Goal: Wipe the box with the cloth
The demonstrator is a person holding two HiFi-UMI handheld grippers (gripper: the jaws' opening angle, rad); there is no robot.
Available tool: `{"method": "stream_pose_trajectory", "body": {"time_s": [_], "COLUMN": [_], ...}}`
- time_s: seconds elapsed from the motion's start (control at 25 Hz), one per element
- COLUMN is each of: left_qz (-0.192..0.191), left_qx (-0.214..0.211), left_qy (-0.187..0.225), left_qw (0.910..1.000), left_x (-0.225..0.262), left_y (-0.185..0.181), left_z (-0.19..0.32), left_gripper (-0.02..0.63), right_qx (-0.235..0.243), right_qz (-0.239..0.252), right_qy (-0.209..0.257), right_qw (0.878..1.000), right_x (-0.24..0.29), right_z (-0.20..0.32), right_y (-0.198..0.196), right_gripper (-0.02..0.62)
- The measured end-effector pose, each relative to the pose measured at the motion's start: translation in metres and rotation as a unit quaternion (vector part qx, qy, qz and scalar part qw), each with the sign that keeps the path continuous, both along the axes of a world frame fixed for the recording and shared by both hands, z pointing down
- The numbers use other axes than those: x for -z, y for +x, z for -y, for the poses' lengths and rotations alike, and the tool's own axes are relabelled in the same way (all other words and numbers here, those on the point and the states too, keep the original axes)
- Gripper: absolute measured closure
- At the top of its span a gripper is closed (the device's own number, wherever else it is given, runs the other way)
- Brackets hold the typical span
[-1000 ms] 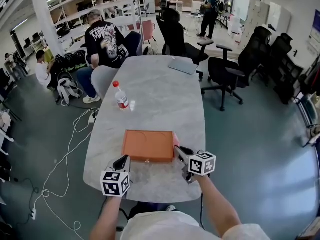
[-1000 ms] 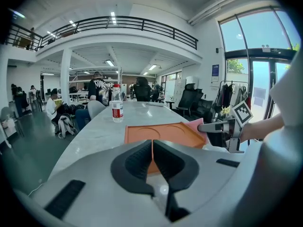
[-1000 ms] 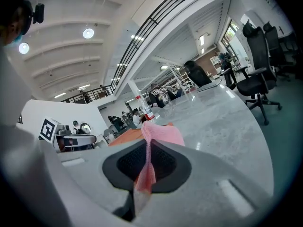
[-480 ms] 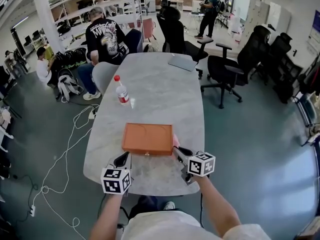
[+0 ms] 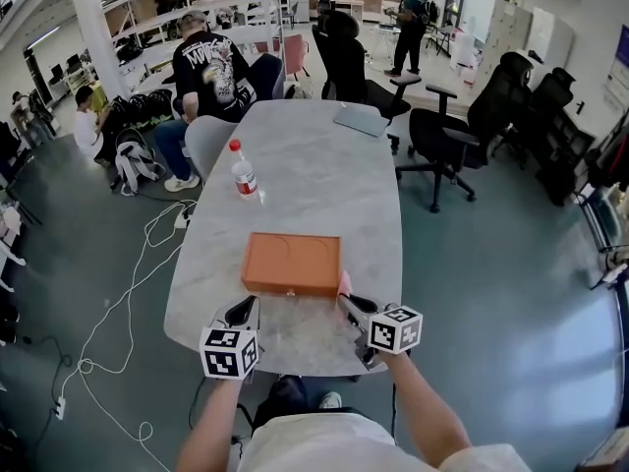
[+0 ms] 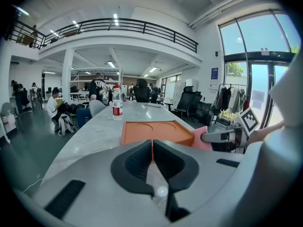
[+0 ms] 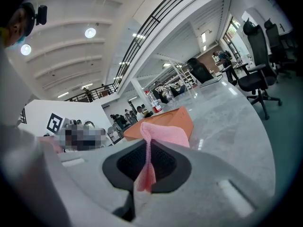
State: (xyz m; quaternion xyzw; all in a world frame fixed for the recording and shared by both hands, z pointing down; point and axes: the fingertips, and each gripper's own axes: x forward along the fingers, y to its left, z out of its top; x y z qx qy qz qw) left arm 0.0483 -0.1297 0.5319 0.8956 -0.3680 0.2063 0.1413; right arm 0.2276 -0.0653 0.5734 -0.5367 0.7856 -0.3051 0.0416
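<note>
Box on table, bottle beyond it. Right gripper grasps cloth at box's near right corner; left gripper clenched empty before box.

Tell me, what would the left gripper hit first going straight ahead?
Probably the near side of the orange box, which lies directly ahead of the left gripper and its shut jaws.

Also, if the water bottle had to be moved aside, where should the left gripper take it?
Probably around the middle of the bottle, at its label, jaws level, from the near side. It stands upright with a round body. The box lies nearer, slightly right, so the left gripper should pass its left end. That gripper is shut and must open first.
</note>
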Motion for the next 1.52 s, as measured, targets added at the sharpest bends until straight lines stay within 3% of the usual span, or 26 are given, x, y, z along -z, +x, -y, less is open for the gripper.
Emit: {"method": "stream_pose_trajectory", "body": {"time_s": [0.52,0.92,1.2,1.52], "left_qz": [-0.005,-0.008,-0.008,-0.01], "left_qx": [0.0,0.004,0.007,0.01], "left_qy": [0.002,-0.001,-0.006,-0.006], "left_qw": [1.0,1.0,0.9999,0.9999], "left_x": [0.003,0.01,0.01,0.01], "left_y": [0.001,0.001,-0.004,-0.018], "left_z": [0.005,0.026,0.052,0.087], "left_gripper": [0.589,0.589,0.589,0.589], "right_qx": [-0.028,-0.044,-0.025,0.029], "right_qz": [-0.04,-0.073,-0.105,-0.155], "right_qy": [0.007,0.023,0.035,0.04], "right_qw": [0.999,0.996,0.994,0.987], "right_x": [0.013,0.05,0.076,0.097], "right_z": [-0.01,0.01,0.047,0.103], "right_y": [0.024,0.057,0.06,0.042], "right_gripper": [0.58,0.58,0.58,0.58]}}
